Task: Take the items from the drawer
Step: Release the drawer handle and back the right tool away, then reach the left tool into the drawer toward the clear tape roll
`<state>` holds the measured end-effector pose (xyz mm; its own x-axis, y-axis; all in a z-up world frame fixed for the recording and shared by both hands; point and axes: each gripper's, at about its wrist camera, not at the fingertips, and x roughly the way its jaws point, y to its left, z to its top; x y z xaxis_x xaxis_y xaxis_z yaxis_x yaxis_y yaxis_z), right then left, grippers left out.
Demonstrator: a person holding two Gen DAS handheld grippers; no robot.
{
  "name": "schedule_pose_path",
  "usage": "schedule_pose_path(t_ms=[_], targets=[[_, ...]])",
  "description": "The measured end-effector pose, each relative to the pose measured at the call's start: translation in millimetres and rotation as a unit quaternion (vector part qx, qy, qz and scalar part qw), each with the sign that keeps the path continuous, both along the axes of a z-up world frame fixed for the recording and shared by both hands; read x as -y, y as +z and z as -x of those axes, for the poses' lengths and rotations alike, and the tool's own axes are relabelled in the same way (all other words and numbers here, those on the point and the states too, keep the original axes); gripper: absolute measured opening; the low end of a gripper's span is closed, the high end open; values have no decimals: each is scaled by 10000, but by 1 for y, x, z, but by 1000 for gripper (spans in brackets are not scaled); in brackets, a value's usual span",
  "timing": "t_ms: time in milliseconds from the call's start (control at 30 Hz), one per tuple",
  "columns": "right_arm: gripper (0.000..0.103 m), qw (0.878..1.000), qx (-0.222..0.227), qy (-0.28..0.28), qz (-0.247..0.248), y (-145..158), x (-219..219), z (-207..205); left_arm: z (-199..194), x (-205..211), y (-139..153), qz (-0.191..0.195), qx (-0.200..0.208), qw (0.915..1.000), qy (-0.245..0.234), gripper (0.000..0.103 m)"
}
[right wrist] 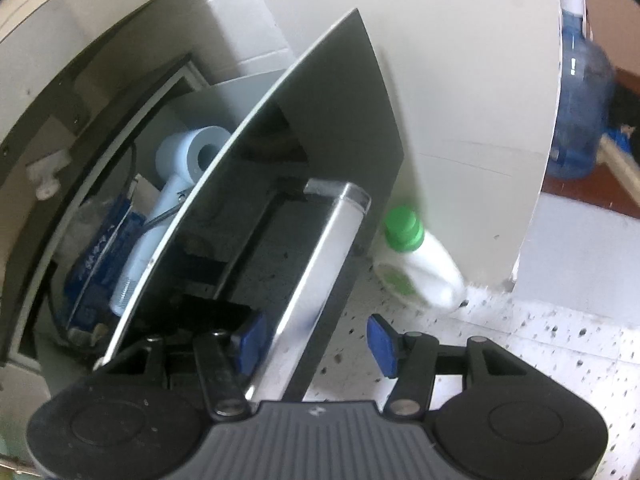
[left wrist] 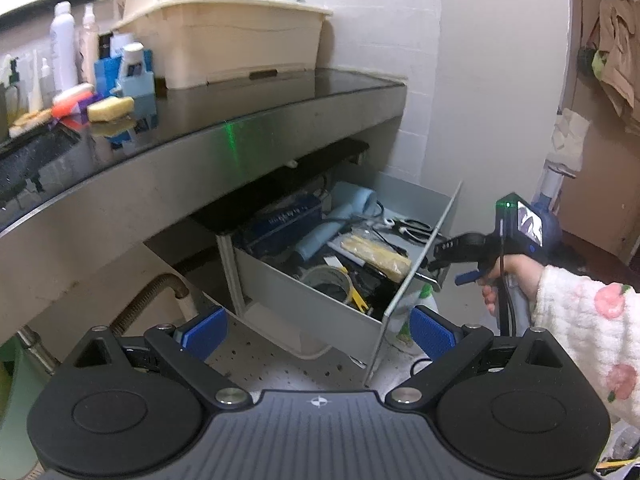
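The grey drawer [left wrist: 304, 304] under the counter stands pulled out, full of clutter: a light blue hair dryer [left wrist: 340, 216], a dark blue box [left wrist: 284, 220], a tape roll [left wrist: 328, 280], a yellow roller [left wrist: 376, 258] and scissors [left wrist: 416, 228]. My left gripper [left wrist: 318, 330] is open and empty, held back in front of the drawer. My right gripper [right wrist: 316, 344] is open with its fingers either side of the chrome drawer handle [right wrist: 316, 256] on the drawer front [right wrist: 340, 120]; it also shows in the left wrist view [left wrist: 440, 260]. The hair dryer [right wrist: 188, 160] shows behind the front panel.
The dark counter [left wrist: 240, 108] above holds a beige bin [left wrist: 224, 44], bottles and a yellow sponge [left wrist: 110, 109]. A white bottle with a green cap [right wrist: 420, 256] stands on the speckled floor by the wall. A blue water jug [right wrist: 580, 100] is at the far right.
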<state>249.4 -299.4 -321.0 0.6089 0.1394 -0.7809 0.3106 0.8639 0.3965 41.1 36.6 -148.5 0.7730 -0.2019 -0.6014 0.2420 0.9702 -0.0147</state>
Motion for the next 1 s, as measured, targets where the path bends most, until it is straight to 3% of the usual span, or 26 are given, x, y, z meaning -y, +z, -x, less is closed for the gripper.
schedule_pose_path(t_ms=[233,533,767,833,1000], targets=[[54,9974,514,343,383,35,-7,28,-1,13,-6,-117,8,9999,-95,99],[55,9889,1384,399,369,93,-6,100,-36,31,-29,-186,-490,9979,-387,97],[56,9802,1879,521,331,128,-1,153,-89,71,-30,-676,-510,9927,-854,90],[56,9794,1929,473,372,132,3,164,-110,84,-34,-926,-591,9899,-899,83],[56,9833,1774,278,298,122,16,184,-169,97,-57,-981,-1153,9841,-928,82]])
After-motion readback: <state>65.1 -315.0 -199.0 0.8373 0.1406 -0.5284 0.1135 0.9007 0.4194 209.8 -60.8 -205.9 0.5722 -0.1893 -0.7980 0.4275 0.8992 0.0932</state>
